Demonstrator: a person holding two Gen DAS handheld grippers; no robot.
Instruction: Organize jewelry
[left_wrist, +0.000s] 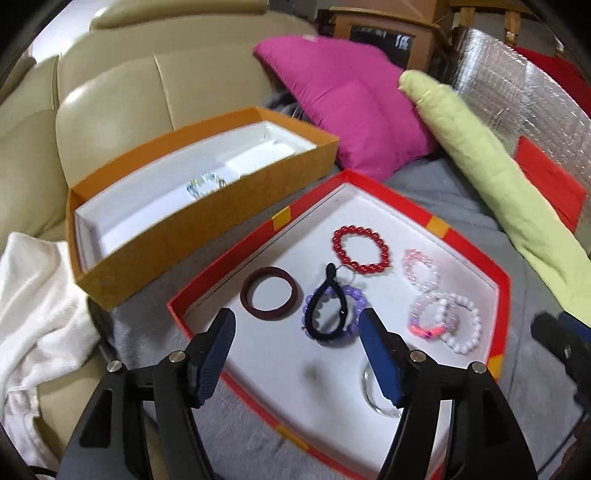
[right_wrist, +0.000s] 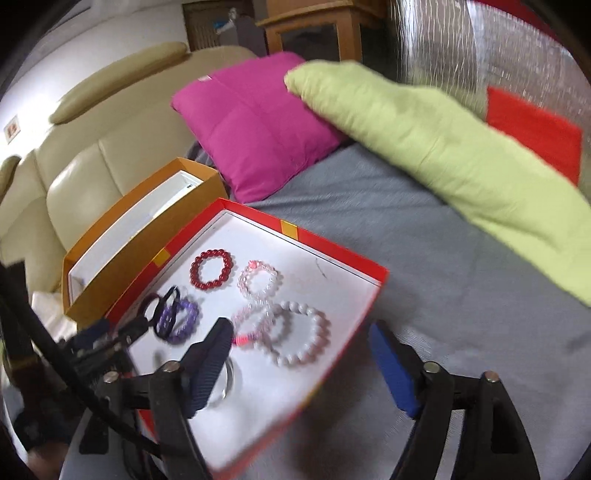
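left wrist view: the left gripper (left_wrist: 297, 334) hangs over the near end of the red tray (left_wrist: 498, 280), its jaws spread wide and gripping nothing. on the tray's white floor lie a red bead bracelet (left_wrist: 361, 246), a dark maroon bangle (left_wrist: 269, 292), a purple bead bracelet (left_wrist: 352, 306) with a black hair tie (left_wrist: 327, 314) lying across it, a pink bead bracelet (left_wrist: 421, 271), a white bead bracelet (left_wrist: 463, 325) and a clear bangle (left_wrist: 373, 398) partly behind the right finger. just left of the tray stands an orange box (left_wrist: 207, 221) with a clear bead bracelet (left_wrist: 207, 183) inside. a pink cushion (left_wrist: 347, 107) lies behind.

right wrist view: the right gripper (right_wrist: 299, 343) is likewise released, empty, its left finger over the tray (right_wrist: 332, 254), its right finger over the grey blanket (right_wrist: 406, 240). the left gripper's fingers (right_wrist: 103, 332) show blurred at the tray's left edge.
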